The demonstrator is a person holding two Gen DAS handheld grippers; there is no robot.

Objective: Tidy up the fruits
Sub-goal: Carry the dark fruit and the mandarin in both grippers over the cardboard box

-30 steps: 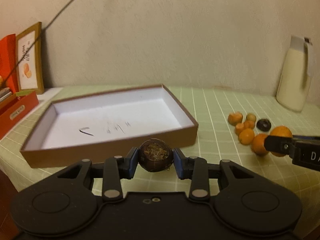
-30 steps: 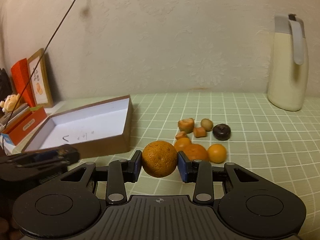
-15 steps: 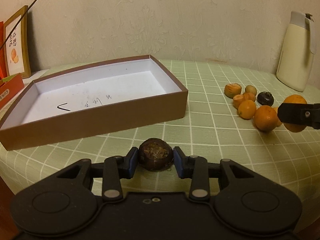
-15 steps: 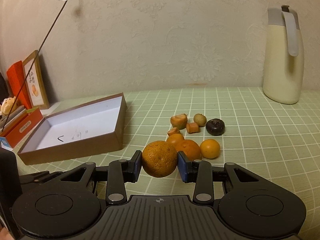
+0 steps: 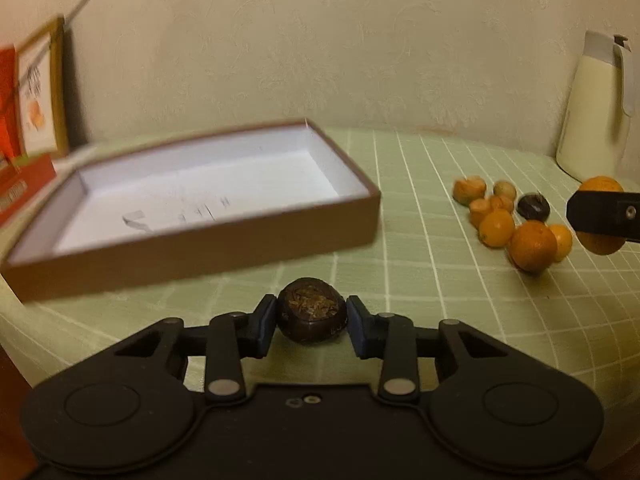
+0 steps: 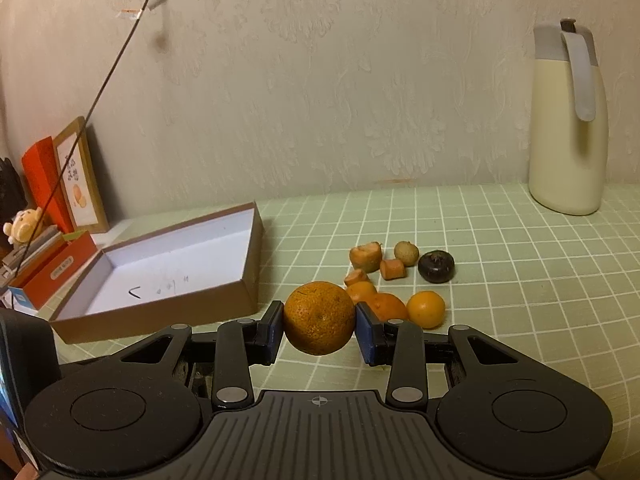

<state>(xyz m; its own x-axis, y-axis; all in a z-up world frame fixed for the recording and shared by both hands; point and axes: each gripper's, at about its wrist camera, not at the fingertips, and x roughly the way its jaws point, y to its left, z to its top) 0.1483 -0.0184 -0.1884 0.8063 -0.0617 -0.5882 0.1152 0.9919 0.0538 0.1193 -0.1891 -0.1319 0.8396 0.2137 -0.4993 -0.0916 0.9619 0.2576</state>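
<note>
My left gripper (image 5: 312,322) is shut on a dark brown round fruit (image 5: 312,314), held just in front of the open brown box (image 5: 200,240) with a white inside. My right gripper (image 6: 319,322) is shut on an orange (image 6: 319,317) above the green checked cloth. Behind it lies a pile of loose fruit (image 6: 394,280): small oranges, cut orange pieces, a pale longan-like fruit and a dark mangosteen (image 6: 436,266). The box (image 6: 168,276) lies to the left in the right wrist view. The right gripper with its orange shows at the right edge of the left wrist view (image 5: 600,216).
A cream thermos jug (image 6: 568,132) stands at the back right by the wall. A red box (image 6: 52,276), a framed card (image 6: 80,184) and a small plush toy (image 6: 22,224) stand at the far left. A black cable (image 6: 100,96) hangs from a wall socket.
The left gripper with the dark fruit has shifted relative to the box, which looks blurred now. The right gripper has drawn back and risen a little; both still hold their fruit.
</note>
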